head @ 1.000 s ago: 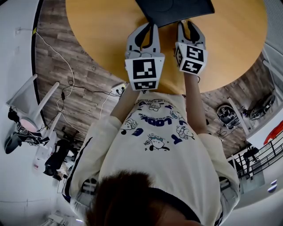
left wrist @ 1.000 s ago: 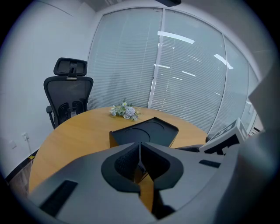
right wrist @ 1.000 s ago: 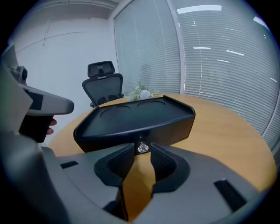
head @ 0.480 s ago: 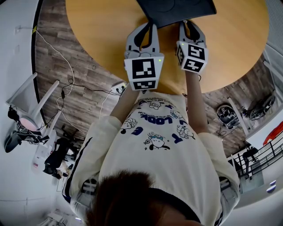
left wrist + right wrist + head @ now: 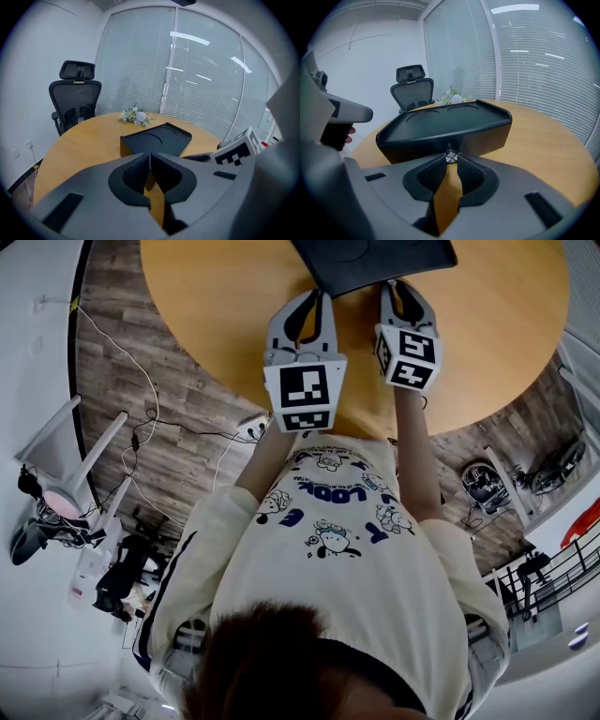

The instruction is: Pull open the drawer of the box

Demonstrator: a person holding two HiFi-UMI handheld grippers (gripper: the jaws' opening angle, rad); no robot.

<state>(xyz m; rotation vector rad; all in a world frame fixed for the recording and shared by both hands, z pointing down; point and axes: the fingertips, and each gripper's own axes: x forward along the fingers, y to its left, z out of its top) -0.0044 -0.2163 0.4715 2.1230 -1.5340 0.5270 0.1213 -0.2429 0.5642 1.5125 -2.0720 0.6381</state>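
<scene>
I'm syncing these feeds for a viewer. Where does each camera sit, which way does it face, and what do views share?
Head view: on the person's head, facing steeply down; shows hair, shirt, arms, left gripper, right gripper, table.
Left gripper view: on that gripper, facing along its shut, empty jaws toward the box corner.
Right gripper view: on that gripper, facing the box front; jaws shut on the knob.
Shared: both gripper views see box, chair, flowers.

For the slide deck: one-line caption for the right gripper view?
Right gripper pinching the clear knob on the drawer front of the black box, on a wooden table.
</scene>
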